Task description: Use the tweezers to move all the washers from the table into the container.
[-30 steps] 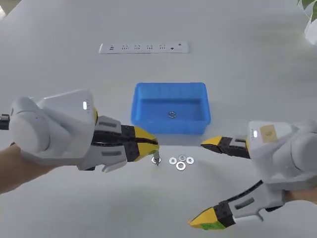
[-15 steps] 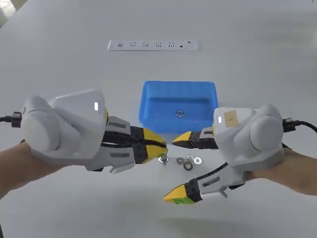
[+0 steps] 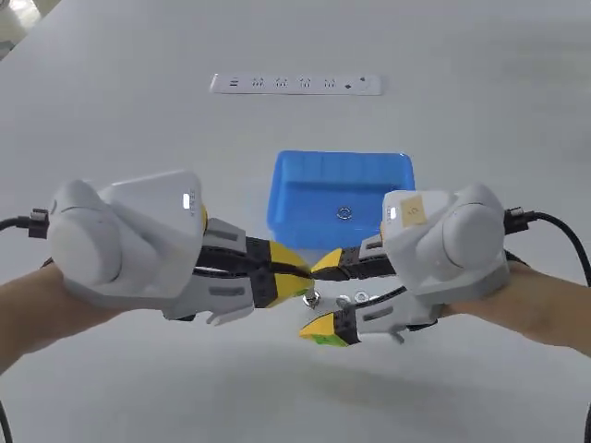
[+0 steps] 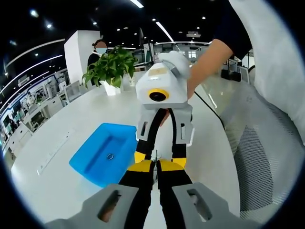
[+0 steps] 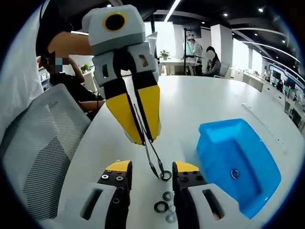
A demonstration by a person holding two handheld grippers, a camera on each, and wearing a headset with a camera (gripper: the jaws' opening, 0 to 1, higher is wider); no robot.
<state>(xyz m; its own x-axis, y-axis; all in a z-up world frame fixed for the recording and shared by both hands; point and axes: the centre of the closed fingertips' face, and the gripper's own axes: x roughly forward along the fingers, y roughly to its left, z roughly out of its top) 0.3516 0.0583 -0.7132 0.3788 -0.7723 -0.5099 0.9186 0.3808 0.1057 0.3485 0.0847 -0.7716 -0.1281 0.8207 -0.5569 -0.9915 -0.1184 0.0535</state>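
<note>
White desk (image 3: 138, 129): I see my left claw (image 3: 300, 275) clamped on the tweezers (image 5: 148, 152), tips touching one washer (image 5: 166, 175). Right claw (image 3: 320, 295) stands apart around it. Loose washers (image 5: 160, 206) lie nearer; another sits in the blue container (image 3: 342, 185).

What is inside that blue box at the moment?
One small washer lies on the floor of the blue container. In the head view the right claw covers the near right corner, so that bit is hidden there.
</note>
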